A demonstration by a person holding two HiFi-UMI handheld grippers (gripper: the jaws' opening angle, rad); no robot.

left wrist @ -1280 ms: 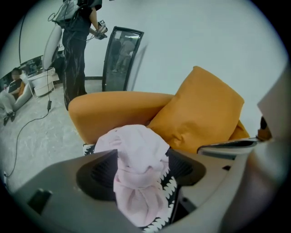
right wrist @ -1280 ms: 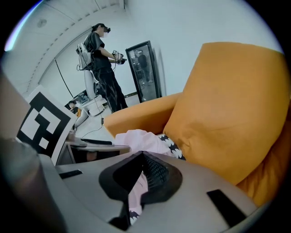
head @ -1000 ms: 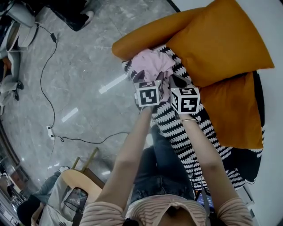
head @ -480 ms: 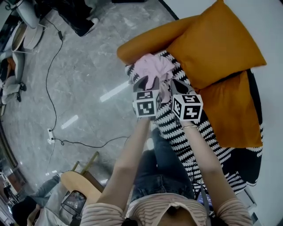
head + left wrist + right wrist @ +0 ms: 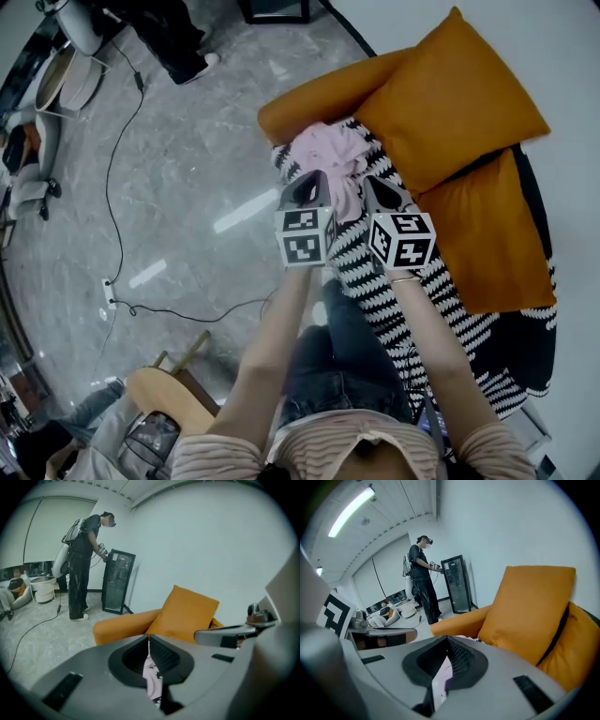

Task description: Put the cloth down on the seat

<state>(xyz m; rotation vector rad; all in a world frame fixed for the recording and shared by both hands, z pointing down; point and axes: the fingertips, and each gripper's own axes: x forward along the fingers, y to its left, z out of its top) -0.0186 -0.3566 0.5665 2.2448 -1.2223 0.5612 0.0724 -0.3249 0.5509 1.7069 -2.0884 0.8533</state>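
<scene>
The pink cloth point(image 5: 328, 155) lies crumpled on the seat point(image 5: 380, 281), at the front end of it, and no jaw holds it. The seat has a black-and-white striped cover point(image 5: 487, 347) under the cloth. In the head view the left gripper point(image 5: 312, 180) hangs at about 7 o'clock of the cloth and the right gripper point(image 5: 374, 186) at about 5 o'clock, both above it and side by side.

The left gripper point(image 5: 149, 640) has just been closing its jaws; the tips now meet, with nothing pinched between them. The cloth point(image 5: 152, 684) shows only through the gap behind the tips, lying below. The right gripper point(image 5: 447, 640) also has its jaws together at the tips, and the cloth point(image 5: 439, 681) shows in the same way under them.

At 2 o'clock of the cloth a big orange cushion point(image 5: 450, 103) leans against the wall. At 12 o'clock runs the orange armrest point(image 5: 319, 94). At 9 o'clock is the grey floor point(image 5: 187, 141) with a black cable point(image 5: 111, 178) on it. In the left gripper view a person point(image 5: 82, 564) stands far off beside a dark cabinet point(image 5: 115, 581)
</scene>
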